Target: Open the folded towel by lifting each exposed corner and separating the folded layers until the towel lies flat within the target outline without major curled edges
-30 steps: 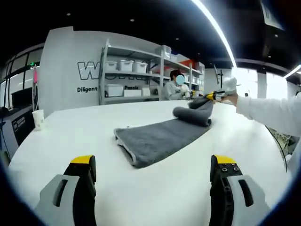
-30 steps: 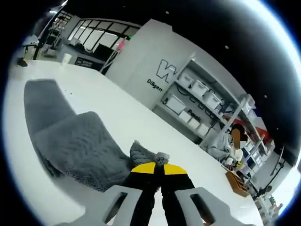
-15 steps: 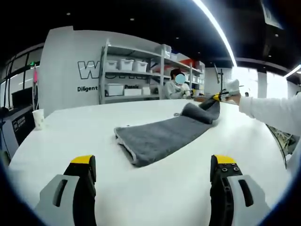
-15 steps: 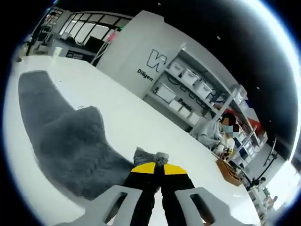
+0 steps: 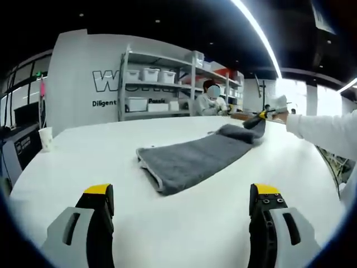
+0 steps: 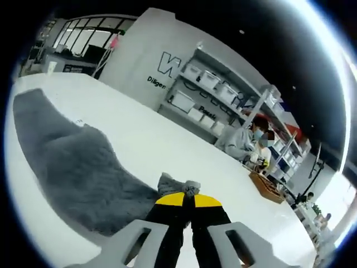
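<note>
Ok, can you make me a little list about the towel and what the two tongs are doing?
towel: grey towel, stretched long across the white table, one end raised
right tongs: right tongs shut on a bunched towel corner
left tongs: left tongs open, holding nothing, short of the towel
cup: white cup near the table's far edge
background: shelves with white bins, a person seated near them

Grey tongs (image 5: 178, 196), yellow tips; white sleeve (image 5: 322, 134).

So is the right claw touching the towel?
Touching. In the right gripper view, the right claw is shut on a bunched corner of the grey towel.
</note>
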Demonstrator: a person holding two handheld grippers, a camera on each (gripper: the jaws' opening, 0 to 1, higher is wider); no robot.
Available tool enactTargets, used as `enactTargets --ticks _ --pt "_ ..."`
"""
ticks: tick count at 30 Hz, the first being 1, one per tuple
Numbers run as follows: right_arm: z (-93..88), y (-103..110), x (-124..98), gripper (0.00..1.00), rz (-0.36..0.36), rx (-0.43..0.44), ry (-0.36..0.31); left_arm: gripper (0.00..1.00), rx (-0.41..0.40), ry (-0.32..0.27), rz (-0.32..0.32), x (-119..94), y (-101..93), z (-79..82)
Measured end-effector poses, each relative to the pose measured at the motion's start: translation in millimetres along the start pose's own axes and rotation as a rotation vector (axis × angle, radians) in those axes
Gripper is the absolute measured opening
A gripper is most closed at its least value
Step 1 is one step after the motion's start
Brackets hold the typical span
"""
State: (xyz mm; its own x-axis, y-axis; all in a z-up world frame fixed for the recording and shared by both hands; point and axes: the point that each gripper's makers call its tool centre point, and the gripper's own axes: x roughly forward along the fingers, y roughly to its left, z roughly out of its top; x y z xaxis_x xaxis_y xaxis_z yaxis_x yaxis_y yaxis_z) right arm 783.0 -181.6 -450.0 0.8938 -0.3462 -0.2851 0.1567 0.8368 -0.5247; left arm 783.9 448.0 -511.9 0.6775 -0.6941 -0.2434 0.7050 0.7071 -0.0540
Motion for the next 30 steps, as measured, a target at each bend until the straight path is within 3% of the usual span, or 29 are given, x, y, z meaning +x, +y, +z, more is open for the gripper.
enactTargets --ticks 9,30 --pt "-18.0 -28.4 15.0 0.0 -0.013 0.083 0.003 1.0 0.001 0.011 0.005 0.9 0.9 -3.2" --pt "-80.2 -56.1 20.3 0.0 -0.059 0.231 0.049 1.0 0.031 0.051 0.023 9.4 11.3 -8.8"
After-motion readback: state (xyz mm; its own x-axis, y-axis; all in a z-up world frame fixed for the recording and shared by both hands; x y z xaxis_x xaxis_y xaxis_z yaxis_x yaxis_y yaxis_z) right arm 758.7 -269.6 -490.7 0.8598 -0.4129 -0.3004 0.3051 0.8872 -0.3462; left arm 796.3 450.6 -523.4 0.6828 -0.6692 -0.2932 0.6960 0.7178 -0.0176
